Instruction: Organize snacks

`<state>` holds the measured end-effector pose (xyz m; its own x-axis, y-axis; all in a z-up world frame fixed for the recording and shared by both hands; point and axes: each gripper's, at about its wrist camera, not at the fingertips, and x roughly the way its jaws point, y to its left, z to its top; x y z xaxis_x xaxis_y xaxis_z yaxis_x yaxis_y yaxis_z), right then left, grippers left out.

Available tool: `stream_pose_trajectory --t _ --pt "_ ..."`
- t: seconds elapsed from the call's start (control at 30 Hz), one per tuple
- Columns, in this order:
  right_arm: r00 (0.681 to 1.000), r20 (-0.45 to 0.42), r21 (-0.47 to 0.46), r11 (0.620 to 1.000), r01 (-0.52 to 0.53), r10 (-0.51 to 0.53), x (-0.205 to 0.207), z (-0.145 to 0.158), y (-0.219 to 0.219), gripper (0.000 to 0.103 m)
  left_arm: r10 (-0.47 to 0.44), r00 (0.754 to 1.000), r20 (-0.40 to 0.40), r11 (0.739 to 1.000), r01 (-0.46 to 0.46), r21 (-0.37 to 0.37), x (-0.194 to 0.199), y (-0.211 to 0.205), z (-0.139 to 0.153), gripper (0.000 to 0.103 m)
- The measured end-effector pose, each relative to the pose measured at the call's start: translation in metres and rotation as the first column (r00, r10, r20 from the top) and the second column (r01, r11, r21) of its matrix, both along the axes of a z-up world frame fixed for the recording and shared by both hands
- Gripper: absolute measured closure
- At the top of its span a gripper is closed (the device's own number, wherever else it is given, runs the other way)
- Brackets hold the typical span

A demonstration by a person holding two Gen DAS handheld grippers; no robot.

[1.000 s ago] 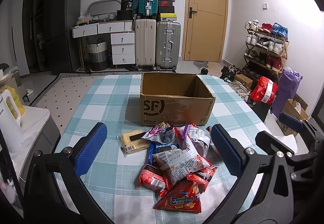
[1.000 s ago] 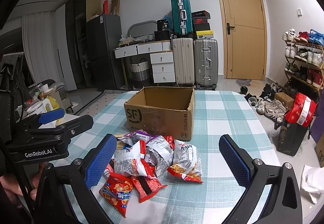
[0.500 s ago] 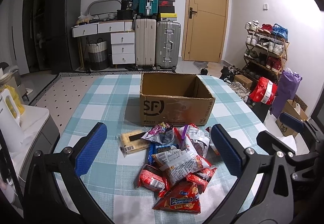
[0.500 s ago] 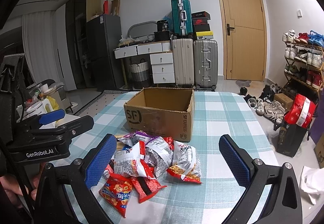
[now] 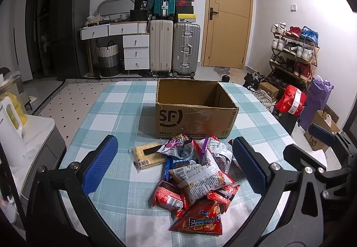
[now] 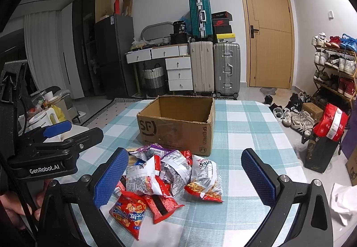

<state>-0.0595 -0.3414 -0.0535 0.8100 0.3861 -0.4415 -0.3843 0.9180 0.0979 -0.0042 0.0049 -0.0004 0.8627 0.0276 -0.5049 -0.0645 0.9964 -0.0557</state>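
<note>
- At the centre of both views, on the bench point(image 5: 116, 113) under its teal-and-white checked cloth, stands an open brown cardboard box printed "SF" point(image 5: 194, 113), upright; what can be seen of its inside is bare.
- Just in front of the box, toward the lower middle of each frame, lies a loose heap of crinkly foil snack packets point(image 5: 196, 171), overlapping one another.
- A red triangular packet with blue lettering point(image 5: 200, 220) lies at the near edge of the heap in the left wrist view.
- A flat yellow packet with a black stripe point(image 5: 148, 154) lies at the heap's left side in that view, touching a purple-and-silver packet point(image 5: 178, 144).
- In the right wrist view a white-and-red packet showing fried strips point(image 6: 205, 180) rests at the heap's right side.
- The left gripper point(image 5: 176, 169) hangs above the heap with its blue-padded jaws spread wide, holding nothing.
- The right gripper point(image 6: 185, 180) does likewise: jaws wide apart, nothing between them, the heap framed in the gap.
- In the right wrist view the left gripper's black body appears at the left edge.
</note>
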Motion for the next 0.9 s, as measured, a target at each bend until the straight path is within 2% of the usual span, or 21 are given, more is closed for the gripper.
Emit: stream_pose_trajectory --t 0.9 --pt "1.000 -0.005 -0.004 1.000 0.006 -0.006 0.0004 -0.0043 -0.0001 0.000 0.001 1.000 -0.005 1.000 -0.001 -0.003 -0.0007 0.0001 -0.0020 0.001"
